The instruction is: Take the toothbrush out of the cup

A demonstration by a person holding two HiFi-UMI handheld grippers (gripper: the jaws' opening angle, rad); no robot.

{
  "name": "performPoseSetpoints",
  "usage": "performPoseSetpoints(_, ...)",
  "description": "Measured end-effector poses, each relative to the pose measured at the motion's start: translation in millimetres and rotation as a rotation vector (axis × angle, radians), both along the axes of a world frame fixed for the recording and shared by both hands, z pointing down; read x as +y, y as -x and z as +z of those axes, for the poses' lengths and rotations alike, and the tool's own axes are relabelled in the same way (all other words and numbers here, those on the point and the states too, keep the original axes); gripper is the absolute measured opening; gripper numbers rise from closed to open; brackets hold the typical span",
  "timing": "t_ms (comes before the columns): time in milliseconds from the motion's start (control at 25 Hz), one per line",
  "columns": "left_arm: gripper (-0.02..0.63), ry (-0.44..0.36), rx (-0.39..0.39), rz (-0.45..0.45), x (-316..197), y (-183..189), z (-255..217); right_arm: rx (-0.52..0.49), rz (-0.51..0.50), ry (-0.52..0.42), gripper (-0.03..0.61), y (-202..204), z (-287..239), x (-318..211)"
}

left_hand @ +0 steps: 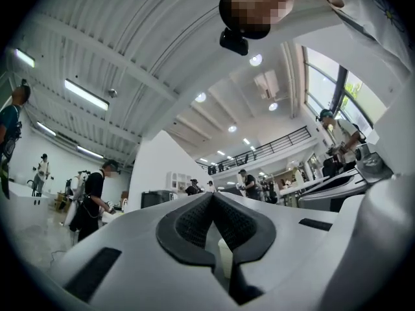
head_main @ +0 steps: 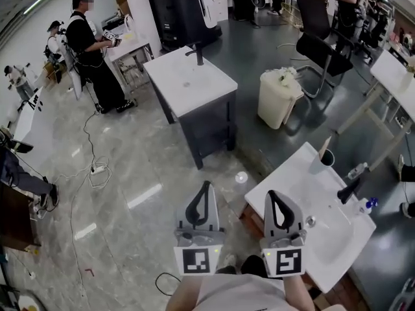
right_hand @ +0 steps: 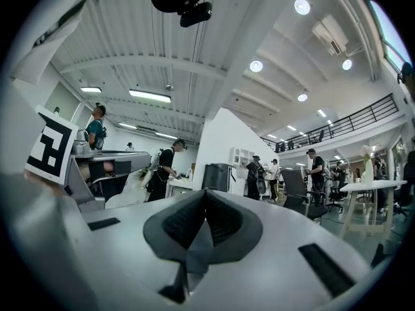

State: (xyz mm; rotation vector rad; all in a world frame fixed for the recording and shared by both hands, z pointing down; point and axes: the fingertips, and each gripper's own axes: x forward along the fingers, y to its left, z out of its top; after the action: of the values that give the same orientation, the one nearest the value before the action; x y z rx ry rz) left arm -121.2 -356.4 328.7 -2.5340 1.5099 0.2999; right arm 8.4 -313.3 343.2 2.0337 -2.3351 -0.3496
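Note:
In the head view a dark cup [head_main: 327, 157] stands at the far end of a white sink counter [head_main: 292, 180] on the right. A pale toothbrush [head_main: 323, 146] stands upright in it. My right gripper [head_main: 271, 193] hovers over the near part of that counter, well short of the cup, with its jaws shut and nothing between them. My left gripper [head_main: 207, 184] is beside it over the floor, also shut and empty. Both gripper views look up at the ceiling; the left gripper [left_hand: 213, 196] and right gripper [right_hand: 204, 192] have their tips together. Neither gripper view has the cup in it.
A black faucet [head_main: 348, 190], a blue-capped bottle [head_main: 367, 205] and the basin sit on the same counter. A second white sink cabinet [head_main: 191, 83], a white bin [head_main: 277, 99] and a black chair [head_main: 322, 44] stand farther off. People [head_main: 91, 44] work at the back left; cables [head_main: 97, 170] lie on the floor.

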Motion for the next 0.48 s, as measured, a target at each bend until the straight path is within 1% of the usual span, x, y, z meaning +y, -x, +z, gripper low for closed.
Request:
performPoseSetpoints(80,0.015,0.006,0.013,0.004,-10,-6,0,-0.014,0.021,0.016,0.012,-8,3,-6)
performPoseSetpoints(320,0.015,-0.003,0.059,-0.009,-23,-18,-9,-0.021,0.022,0.048,0.012,-21,11,-20)
performPoseSetpoints(480,0.015,0.015,0.060,-0.012,-27,-29,-3,-0.008,0.032,0.052,0.012,-32,10,-24)
